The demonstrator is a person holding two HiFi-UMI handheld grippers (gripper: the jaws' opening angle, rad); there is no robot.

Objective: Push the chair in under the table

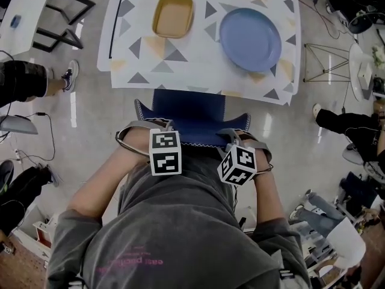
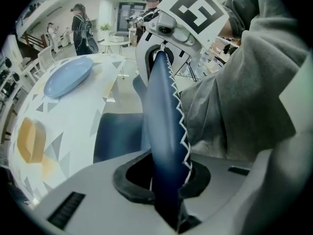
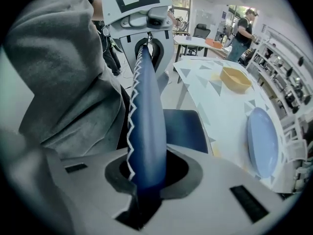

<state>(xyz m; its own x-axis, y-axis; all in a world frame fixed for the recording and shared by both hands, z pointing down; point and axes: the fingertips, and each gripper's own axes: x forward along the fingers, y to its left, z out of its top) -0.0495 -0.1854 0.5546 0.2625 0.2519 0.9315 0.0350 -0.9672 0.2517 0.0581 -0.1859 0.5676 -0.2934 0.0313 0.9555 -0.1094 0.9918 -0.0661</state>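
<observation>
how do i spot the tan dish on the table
Find the white table patterned with triangles, just beyond the blue chair. Two dishes sit on it. The tan dish is the left one in the head view, squarish with rounded corners, unlike the round blue plate.

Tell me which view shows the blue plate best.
The head view: the blue plate appears whole and round from above, on the table beside the yellow dish. The left gripper view shows the plate slanted and squashed beside the chair back; the right gripper view shows the plate likewise.
</observation>
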